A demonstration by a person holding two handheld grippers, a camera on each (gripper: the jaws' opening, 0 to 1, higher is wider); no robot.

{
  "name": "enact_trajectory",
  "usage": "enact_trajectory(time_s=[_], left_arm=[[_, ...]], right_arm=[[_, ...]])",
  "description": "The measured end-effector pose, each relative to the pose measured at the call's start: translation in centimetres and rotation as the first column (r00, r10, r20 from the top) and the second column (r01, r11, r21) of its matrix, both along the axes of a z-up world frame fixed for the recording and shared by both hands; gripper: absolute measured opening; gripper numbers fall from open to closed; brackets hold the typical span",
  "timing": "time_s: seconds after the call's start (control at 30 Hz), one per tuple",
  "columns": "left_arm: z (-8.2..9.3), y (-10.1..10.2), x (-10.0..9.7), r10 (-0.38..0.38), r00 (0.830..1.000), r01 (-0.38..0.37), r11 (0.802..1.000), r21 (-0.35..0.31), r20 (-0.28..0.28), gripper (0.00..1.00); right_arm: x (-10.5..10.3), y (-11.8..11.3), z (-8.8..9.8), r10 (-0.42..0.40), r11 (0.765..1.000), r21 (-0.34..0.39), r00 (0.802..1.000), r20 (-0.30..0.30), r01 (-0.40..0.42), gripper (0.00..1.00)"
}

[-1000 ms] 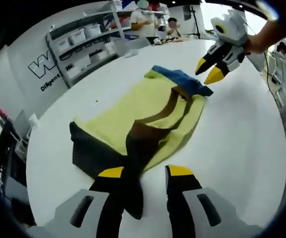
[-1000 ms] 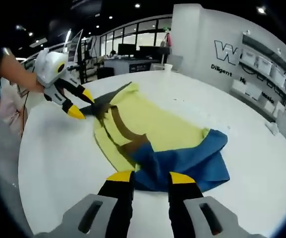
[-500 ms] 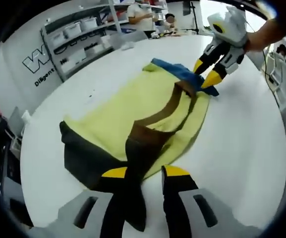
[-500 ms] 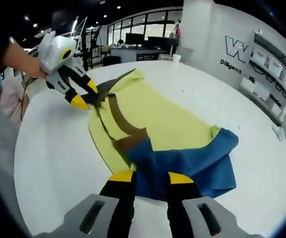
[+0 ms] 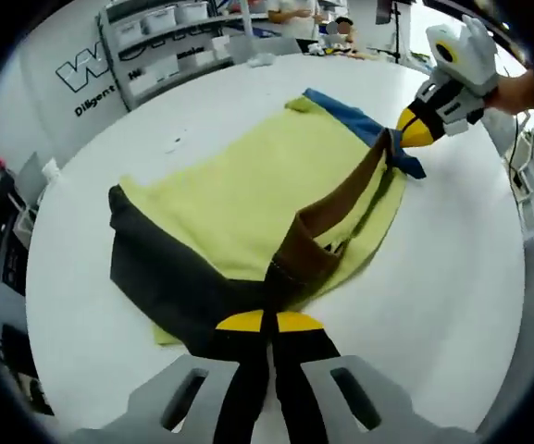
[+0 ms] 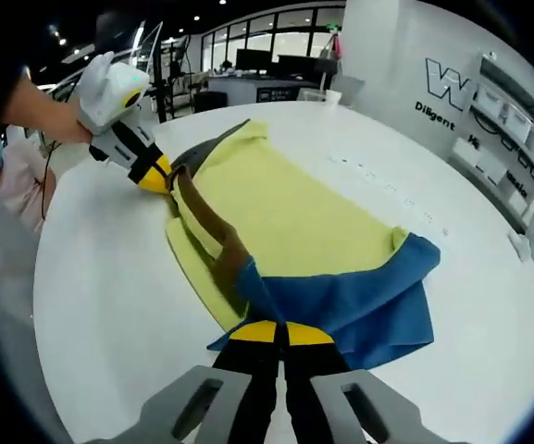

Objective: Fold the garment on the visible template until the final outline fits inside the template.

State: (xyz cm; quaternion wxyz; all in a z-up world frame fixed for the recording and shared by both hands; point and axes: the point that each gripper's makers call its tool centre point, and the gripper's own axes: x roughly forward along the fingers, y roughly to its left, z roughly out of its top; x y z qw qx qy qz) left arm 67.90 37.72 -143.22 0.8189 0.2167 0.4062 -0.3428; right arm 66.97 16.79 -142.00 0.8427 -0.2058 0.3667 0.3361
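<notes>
A yellow, blue and brown garment [image 5: 248, 199] lies spread on a big white table [image 5: 452, 277] in a bright room with shelves [image 5: 169, 37] far off. The left gripper [image 5: 265, 324] pinches its dark end and the right gripper [image 6: 276, 333] pinches its blue end. The far wall [image 6: 433, 55] reads "Diligent".

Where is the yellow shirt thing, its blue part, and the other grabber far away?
Yellow folded garment [image 5: 248, 194], left gripper view: the flat yellow middle.
Blue cloth end [image 6: 364, 301], right gripper view: middle of the blue panel.
Right gripper [image 5: 415, 132], left gripper view: its yellow tips.

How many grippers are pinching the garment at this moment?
2. The left gripper is shut on the garment's dark end; the right gripper is shut on its blue end.
</notes>
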Motion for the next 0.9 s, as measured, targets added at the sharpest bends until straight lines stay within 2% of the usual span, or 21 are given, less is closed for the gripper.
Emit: enact_trajectory(time_s=[0.03,0.1,0.2,0.4,0.53,0.67,0.8,0.9], left_arm=[[0.1,0.0,-0.2,-0.004,1.0,0.004,1.0,0.003,-0.004,0.03],[0.2,0.2,-1.2,0.012,0.999,-0.012,1.0,-0.009,-0.045,0.03],[0.5,0.6,-2.2,0.005,0.998,-0.006,1.0,-0.012,-0.061,0.03],[0.4,1.2,-4.8,-0.037,0.994,0.035,0.999,-0.021,-0.104,0.03],[0.1,1.1,-6.4,-0.07,0.991,0.068,0.997,-0.021,-0.117,0.03],[0.1,1.0,-8.0,-0.098,0.987,0.095,0.995,-0.031,-0.124,0.03],[0.2,1.2,-9.6,-0.117,0.983,0.112,0.993,-0.043,-0.14,0.03],[0.6,1.4,-10.4,-0.123,0.983,0.116,0.991,-0.063,-0.138,0.03]], right_arm=[[-0.3,0.0,0.0,0.004,1.0,-0.002,1.0,-0.011,-0.004,0.0],[-1.6,0.2,-0.3,-0.002,1.0,0.008,0.997,-0.075,0.002,0.0],[-3.4,0.4,-0.5,0.026,1.0,0.009,0.995,-0.094,-0.025,0.0],[-6.6,1.0,-0.4,0.071,0.998,0.01,0.992,-0.1,-0.07,0.0],[-7.5,0.9,-0.4,0.073,0.997,0.003,0.992,-0.102,-0.073,0.0],[-8.8,0.8,0.1,0.053,0.999,0.021,0.989,-0.138,-0.05,0.0],[-11.1,1.0,0.7,0.083,0.996,0.044,0.982,-0.169,-0.077,0.0],[-12.2,0.9,1.0,0.103,0.994,0.048,0.981,-0.162,-0.096,0.0]])
